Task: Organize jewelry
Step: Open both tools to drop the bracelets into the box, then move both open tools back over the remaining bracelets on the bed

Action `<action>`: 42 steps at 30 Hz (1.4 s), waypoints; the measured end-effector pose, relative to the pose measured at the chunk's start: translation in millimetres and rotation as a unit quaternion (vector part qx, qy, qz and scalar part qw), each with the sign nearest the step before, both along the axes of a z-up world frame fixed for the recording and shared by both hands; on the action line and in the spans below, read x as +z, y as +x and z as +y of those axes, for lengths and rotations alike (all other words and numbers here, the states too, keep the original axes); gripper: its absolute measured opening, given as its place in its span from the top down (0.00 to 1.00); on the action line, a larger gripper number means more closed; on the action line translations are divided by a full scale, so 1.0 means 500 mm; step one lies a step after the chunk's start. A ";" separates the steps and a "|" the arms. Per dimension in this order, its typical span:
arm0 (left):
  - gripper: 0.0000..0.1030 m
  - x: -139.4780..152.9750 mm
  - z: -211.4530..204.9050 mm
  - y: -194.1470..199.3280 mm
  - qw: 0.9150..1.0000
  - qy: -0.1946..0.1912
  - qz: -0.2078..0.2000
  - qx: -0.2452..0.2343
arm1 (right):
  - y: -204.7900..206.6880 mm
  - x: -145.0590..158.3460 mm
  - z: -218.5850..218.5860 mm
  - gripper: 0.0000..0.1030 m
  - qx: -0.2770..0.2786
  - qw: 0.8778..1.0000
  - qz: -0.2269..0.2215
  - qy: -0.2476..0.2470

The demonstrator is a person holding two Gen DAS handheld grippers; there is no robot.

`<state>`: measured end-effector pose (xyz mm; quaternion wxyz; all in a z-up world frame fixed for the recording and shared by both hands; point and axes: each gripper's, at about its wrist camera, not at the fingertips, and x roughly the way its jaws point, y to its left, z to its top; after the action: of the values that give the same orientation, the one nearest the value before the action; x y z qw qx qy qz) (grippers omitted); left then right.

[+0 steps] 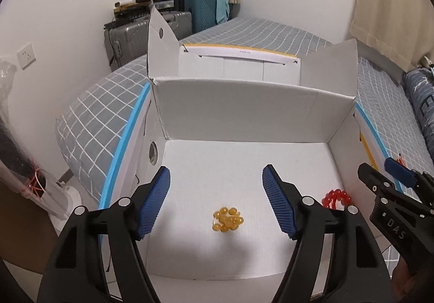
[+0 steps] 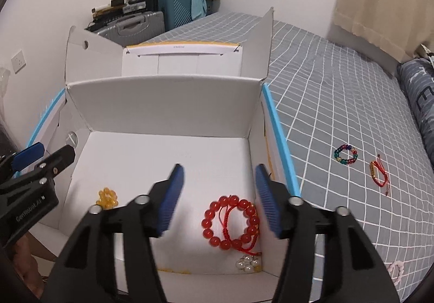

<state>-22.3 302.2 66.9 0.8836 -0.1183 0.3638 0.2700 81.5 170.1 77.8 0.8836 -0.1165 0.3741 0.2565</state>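
over the box floor, left gripper (image 1: 216, 195): hovering with its blue pads spread wide, grasping nothing, directly above the yellow bead bracelet (image 1: 227, 219).
right gripper (image 2: 219, 197): also hanging spread apart and empty, above the red bead bracelet (image 2: 230, 222).
white box (image 2: 168, 151): sitting open on the bed, flaps standing up, holding the yellow bracelet toward its left side and the red one near its right wall.
pearl bracelet (image 2: 248, 262): lying in the box's near right corner, just beside the red beads.
bedspread (image 2: 339, 102): carrying a multicolour bead bracelet (image 2: 345, 155) and a red cord bracelet (image 2: 378, 174), both lying outside the box, to its right.
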 end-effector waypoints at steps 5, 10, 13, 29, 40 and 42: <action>0.16 0.007 -0.005 0.000 1.000 -0.001 -0.008 -0.001 | -0.006 0.015 -0.015 0.29 -0.009 1.000 -0.014 0.009; 0.05 0.020 -0.016 0.001 1.000 0.002 -0.019 -0.001 | -0.012 0.033 -0.033 0.12 -0.019 0.999 -0.037 0.014; 0.05 0.027 -0.030 0.004 1.000 0.005 -0.025 -0.007 | -0.016 0.043 -0.051 0.07 -0.021 0.999 -0.048 0.016; 0.06 0.078 -0.183 0.045 0.996 0.001 -0.044 -0.082 | -0.013 0.078 -0.274 0.07 -0.097 0.993 -0.067 0.009; 0.06 0.072 -0.392 0.096 0.984 0.017 -0.038 -0.173 | -0.008 0.081 -0.496 0.07 -0.181 0.982 -0.058 0.005; 0.06 0.068 -0.431 0.106 0.981 0.012 -0.036 -0.190 | -0.008 0.079 -0.533 0.07 -0.195 0.979 -0.055 0.004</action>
<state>30.8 86.6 100.6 0.9328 -0.0459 0.3441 0.0968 77.5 -96.3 117.2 0.9364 -0.0515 0.3392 0.0738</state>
